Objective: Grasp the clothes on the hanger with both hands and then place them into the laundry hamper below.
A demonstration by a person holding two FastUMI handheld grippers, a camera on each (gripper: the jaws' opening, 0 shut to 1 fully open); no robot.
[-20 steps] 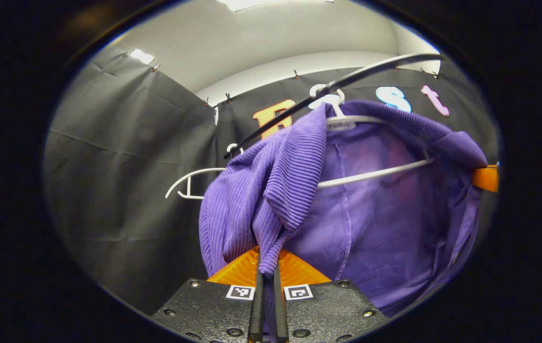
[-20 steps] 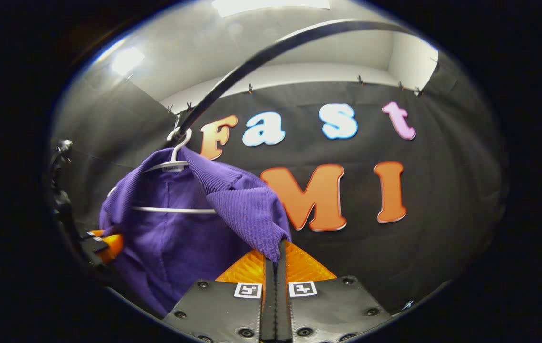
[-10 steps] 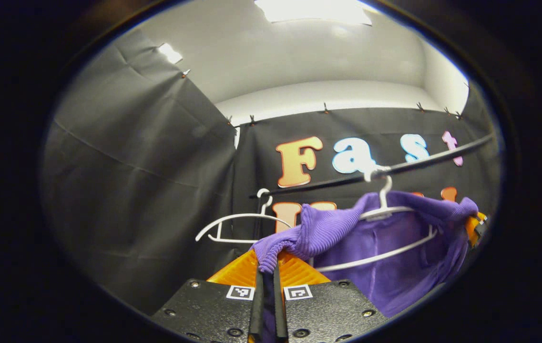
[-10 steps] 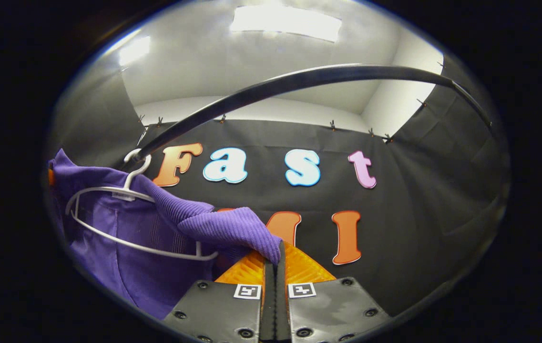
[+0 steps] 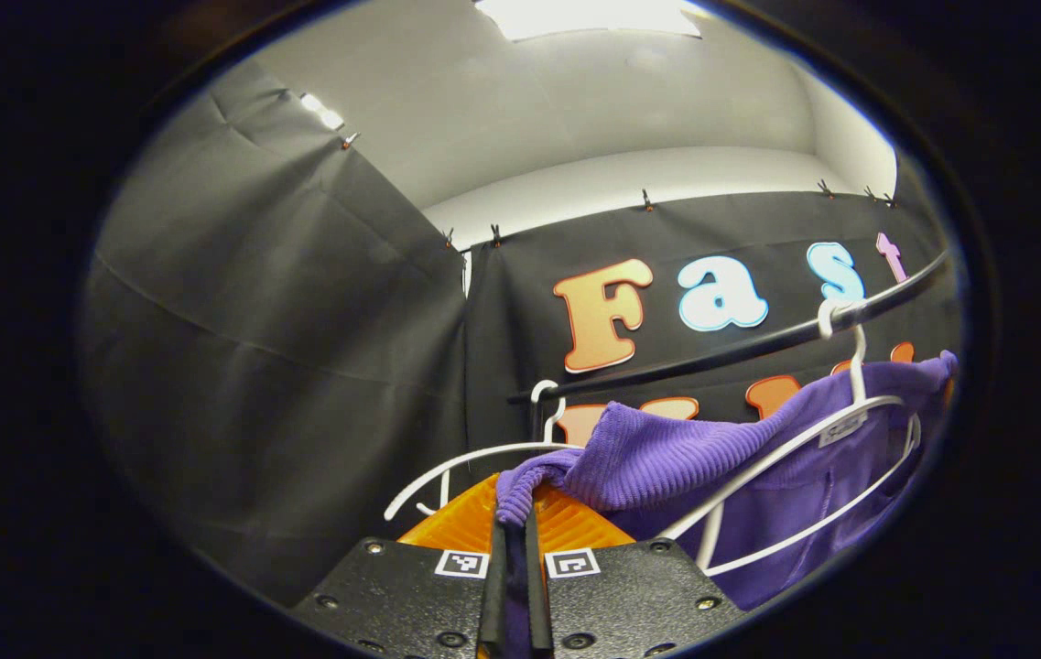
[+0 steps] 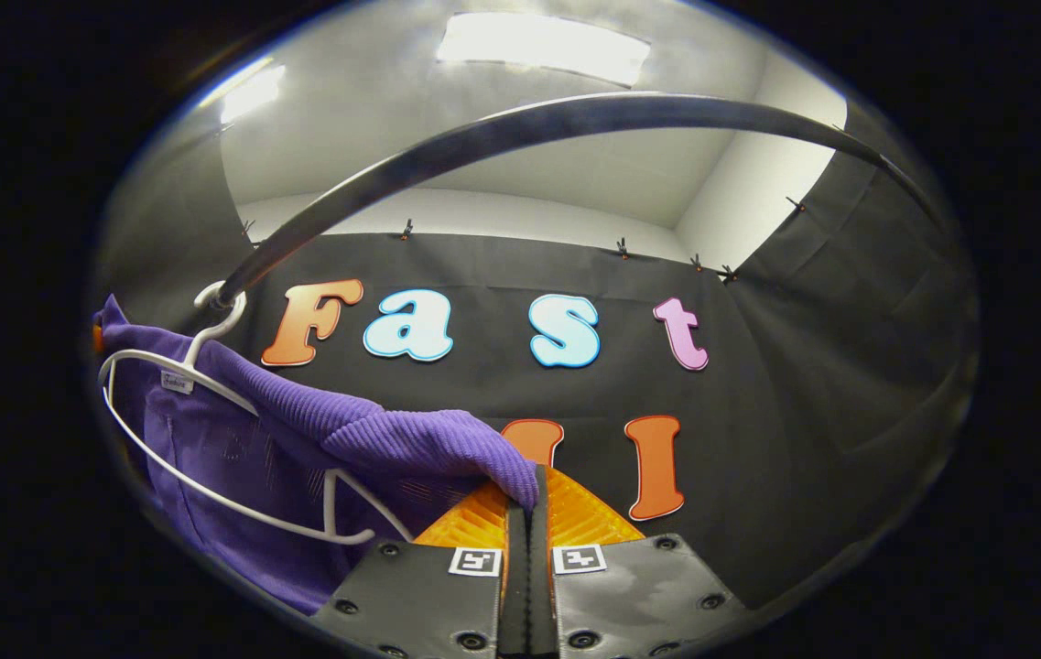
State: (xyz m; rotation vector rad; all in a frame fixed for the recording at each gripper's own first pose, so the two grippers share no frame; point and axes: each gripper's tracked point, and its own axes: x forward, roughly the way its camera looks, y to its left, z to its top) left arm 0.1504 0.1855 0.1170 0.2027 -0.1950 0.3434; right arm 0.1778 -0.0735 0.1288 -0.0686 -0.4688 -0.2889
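Note:
A purple ribbed garment (image 5: 666, 458) hangs stretched across a white hanger (image 5: 795, 453) whose hook sits on a black rail (image 5: 758, 340). My left gripper (image 5: 513, 526) is shut on one corner of the purple garment, low in the left gripper view. In the right gripper view the same purple garment (image 6: 364, 439) drapes from the white hanger (image 6: 209, 389) at the left, and my right gripper (image 6: 529, 499) is shut on its other corner. The garment is pulled taut between both grippers, with the hanger's bar showing in front of the fabric.
A second, bare white hanger (image 5: 474, 462) hangs on the rail to the left of the garment. The black rail (image 6: 520, 137) arches overhead in the right gripper view. Black cloth walls (image 5: 282, 348) close in the booth on the left and behind.
Both grippers have drawn back and apart with the garment's corners held. The fabric has come off the hanger's shoulders and stretched flatter, and the hanger has tilted and slid sideways in both views.

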